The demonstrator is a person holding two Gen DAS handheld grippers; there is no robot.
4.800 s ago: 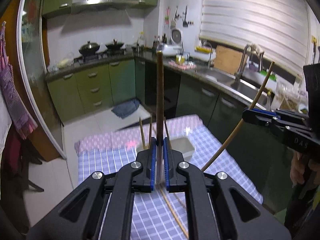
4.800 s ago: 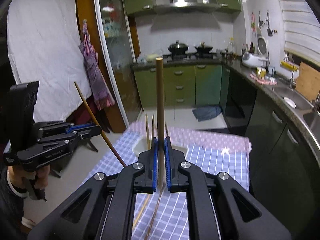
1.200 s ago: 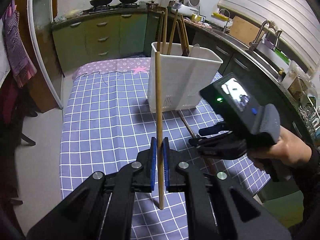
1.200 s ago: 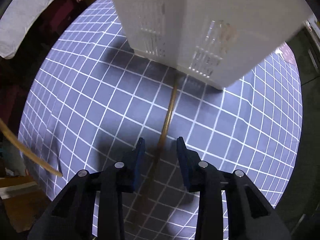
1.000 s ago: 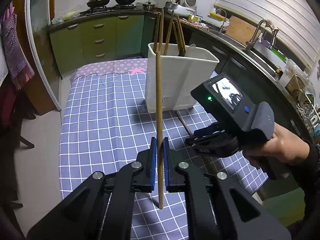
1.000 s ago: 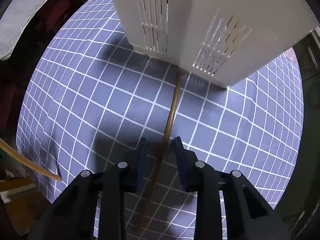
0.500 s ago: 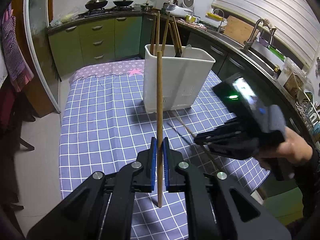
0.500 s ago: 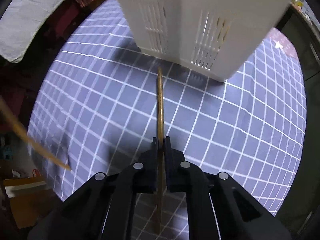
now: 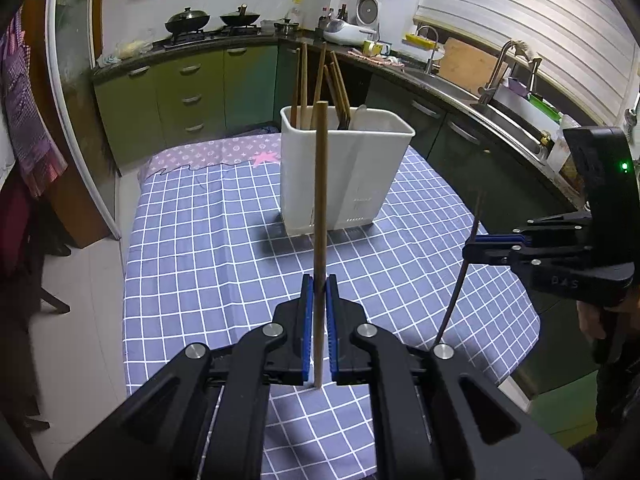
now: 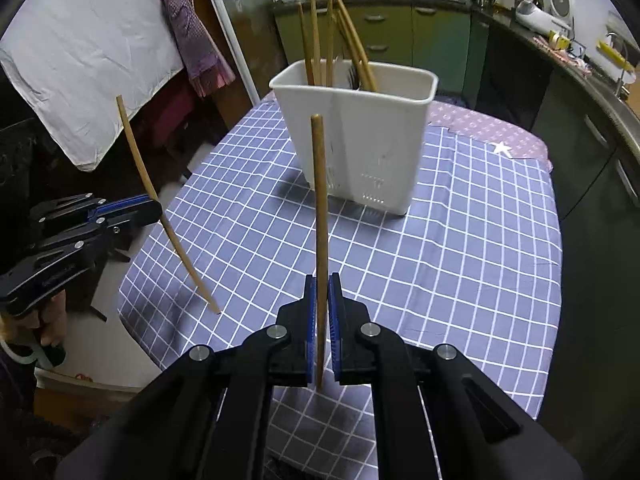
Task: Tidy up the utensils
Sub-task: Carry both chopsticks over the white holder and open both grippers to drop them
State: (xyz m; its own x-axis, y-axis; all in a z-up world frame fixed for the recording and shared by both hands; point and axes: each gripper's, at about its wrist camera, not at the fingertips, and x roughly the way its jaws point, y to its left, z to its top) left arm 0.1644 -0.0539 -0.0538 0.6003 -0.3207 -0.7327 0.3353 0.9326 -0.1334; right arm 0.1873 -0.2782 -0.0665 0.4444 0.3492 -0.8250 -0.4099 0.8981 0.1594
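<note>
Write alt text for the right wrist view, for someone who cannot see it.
The right tongs grip a wooden chopstick upright above a blue checked tablecloth, facing a white utensil holder that already holds several chopsticks. At left, the left tongs in a hand clamp a second chopstick, tilted, with a kitchen behind.

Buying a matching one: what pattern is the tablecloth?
Blue-purple tablecloth with a white grid; clearest in the right wrist view.

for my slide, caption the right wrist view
Right claw grips wooden chopstick before white plastic utensil holder.
</note>
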